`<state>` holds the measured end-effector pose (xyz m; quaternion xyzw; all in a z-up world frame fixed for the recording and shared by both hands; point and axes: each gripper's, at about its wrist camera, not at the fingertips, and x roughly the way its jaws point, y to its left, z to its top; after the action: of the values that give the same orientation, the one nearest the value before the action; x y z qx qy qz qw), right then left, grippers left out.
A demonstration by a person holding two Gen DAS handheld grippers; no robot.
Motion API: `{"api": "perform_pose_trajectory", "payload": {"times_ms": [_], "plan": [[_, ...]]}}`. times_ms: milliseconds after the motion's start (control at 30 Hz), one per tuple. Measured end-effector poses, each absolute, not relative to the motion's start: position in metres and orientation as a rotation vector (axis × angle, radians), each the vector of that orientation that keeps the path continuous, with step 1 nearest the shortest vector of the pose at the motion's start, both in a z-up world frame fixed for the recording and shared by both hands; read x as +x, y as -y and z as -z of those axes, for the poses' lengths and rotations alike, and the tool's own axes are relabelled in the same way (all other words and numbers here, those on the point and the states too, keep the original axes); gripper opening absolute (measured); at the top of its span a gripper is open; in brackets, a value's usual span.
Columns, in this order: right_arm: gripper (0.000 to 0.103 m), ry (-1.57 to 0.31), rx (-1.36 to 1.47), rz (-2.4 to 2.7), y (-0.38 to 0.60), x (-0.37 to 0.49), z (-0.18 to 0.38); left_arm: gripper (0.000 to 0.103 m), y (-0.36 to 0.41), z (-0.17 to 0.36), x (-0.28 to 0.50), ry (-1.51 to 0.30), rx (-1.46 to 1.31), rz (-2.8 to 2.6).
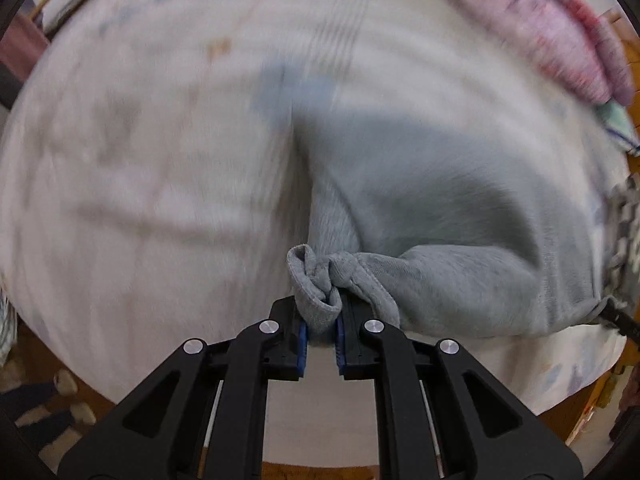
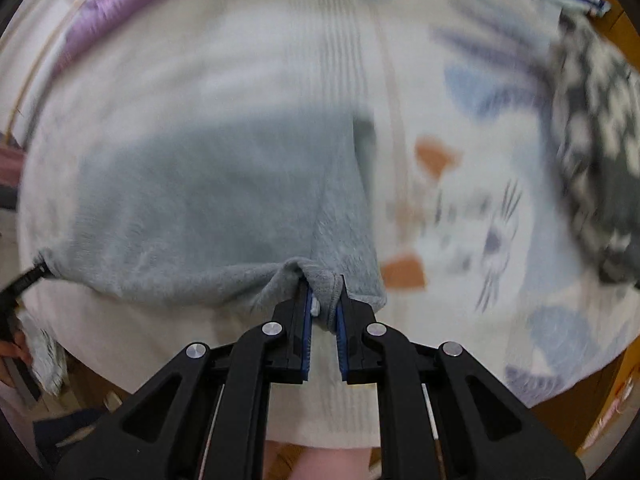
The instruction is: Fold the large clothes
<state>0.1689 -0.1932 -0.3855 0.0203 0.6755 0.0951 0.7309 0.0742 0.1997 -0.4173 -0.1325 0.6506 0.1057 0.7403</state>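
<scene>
Left tool (image 1: 320,312), right tool (image 2: 325,304) pinch grey garment (image 2: 208,208); writing unreadable.

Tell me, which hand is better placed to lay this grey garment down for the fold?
Neither clearly: it likely needs both. The left gripper pinches one bunched corner of the grey garment, the right gripper the other, with the hem stretched between them over the patterned sheet.
</scene>
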Motion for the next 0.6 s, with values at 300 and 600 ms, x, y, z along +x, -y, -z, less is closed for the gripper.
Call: {"api": "perform_pose_trajectory", "payload": {"times_ms": [300, 600], "plan": [[0.066, -1.650, 0.064, -0.187, 0.194, 0.159, 0.403, 0.052, -0.201, 0.404, 0.062, -1.516, -0.196, -0.311], [0.068, -1.520, 0.012, -0.258, 0.198, 0.170, 0.350, 0.043, -0.195, 0.340, 0.067, -1.379, -0.224, -0.280]]}}
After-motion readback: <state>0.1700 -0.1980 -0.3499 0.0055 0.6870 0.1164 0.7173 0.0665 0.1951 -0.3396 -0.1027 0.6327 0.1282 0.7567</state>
